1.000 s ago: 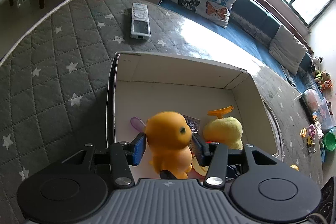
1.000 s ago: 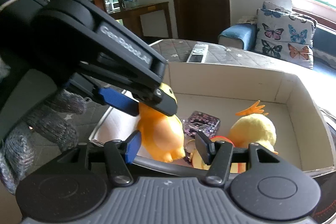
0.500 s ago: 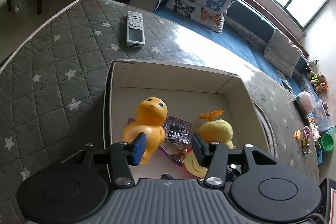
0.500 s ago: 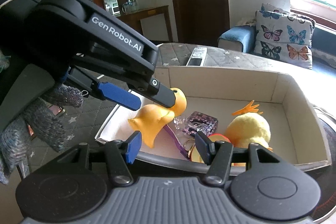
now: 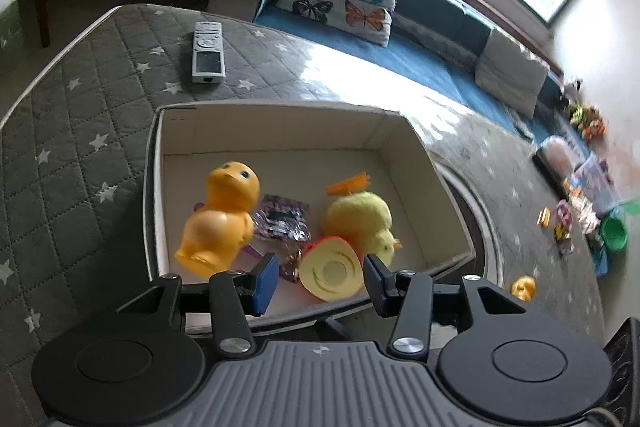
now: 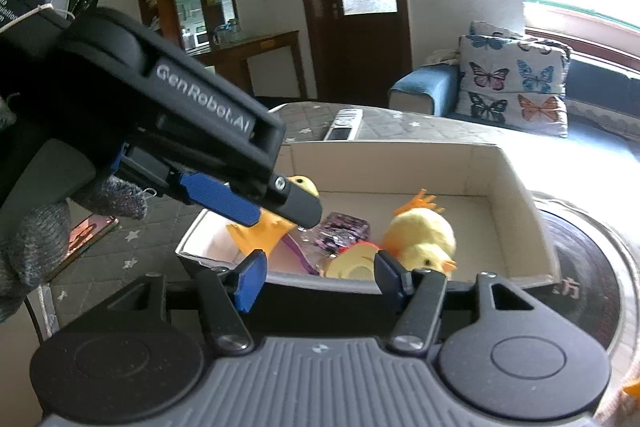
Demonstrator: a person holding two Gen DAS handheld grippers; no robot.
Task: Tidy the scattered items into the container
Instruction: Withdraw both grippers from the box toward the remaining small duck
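Here, glossy orange duck [image 5: 222,219] lies tilted in white box [image 5: 276,131].

The left gripper [image 5: 319,279] is holding its blue pads [image 5: 265,283] spread apart with nothing between them, pointing toward twelve o'clock. In the right wrist view it is reaching in from ten o'clock, gripped by what looks like a grey-gloved hand [image 6: 36,239]. The right gripper [image 6: 318,277] is also gaping wide, empty.
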